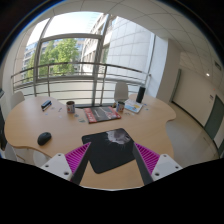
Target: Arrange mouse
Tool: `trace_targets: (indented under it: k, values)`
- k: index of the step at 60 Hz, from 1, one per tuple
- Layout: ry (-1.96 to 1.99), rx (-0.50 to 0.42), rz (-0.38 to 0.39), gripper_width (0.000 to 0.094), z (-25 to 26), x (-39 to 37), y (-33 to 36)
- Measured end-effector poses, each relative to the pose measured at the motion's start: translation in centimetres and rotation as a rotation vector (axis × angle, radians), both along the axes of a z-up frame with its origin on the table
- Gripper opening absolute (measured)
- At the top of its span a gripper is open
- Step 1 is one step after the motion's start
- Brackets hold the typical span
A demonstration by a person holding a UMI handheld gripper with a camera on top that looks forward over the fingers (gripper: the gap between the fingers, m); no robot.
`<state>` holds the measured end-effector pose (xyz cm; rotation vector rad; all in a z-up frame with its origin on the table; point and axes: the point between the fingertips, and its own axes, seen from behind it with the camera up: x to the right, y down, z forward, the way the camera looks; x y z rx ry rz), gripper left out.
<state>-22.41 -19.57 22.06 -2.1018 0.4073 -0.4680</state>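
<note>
At centre left of the frame, we see the small black computer mouse [44,138] lying on the round wooden table [30,120]; lower centre, the flat black mouse pad [110,150] lies between our gripper [111,158]'s open fingers. We judge the next move is reaching left for the mouse.

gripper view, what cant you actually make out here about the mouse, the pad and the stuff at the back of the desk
- Mouse, gripper view: too small to tell its buttons, any cable or which way it faces.
- Mouse pad: its near edge is cut off between the hand-held gripper fingers, which stand open.
- Mug and items beside the keyboard: too small to identify contents or labels.
- Table: its near edge is hidden behind the fingers.
</note>
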Motion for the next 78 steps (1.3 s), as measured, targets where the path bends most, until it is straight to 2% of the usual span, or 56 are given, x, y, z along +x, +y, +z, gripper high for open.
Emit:
trace_targets:
  k: [16, 25, 47, 54, 63, 70, 77, 78]
  values:
    - [0.048, -0.060, -0.009, 0.0847, -5.8, -5.7, -1.7]
    - [0.113, -0.086, 0.063, 0.0845, -10.6, -13.0, 0.4]
    - [0.244, -0.042, 0.348, 0.0848, -18.6, -27.1, 17.6]
    - [0.269, -0.051, 0.387, 0.0846, -20.8, -28.9, 22.8]
    - [0.301, -0.093, 0.379, 0.0851, -23.1, -29.9, 27.3]
    - [0.276, -0.083, 0.404, 0.0786, -23.3, -30.5, 30.1]
    - [0.183, -0.095, 0.418, 0.0527, -23.6, -30.4, 31.8]
    - [0.184, -0.091, 0.426, 0.0528, -23.6, -30.8, 32.0]
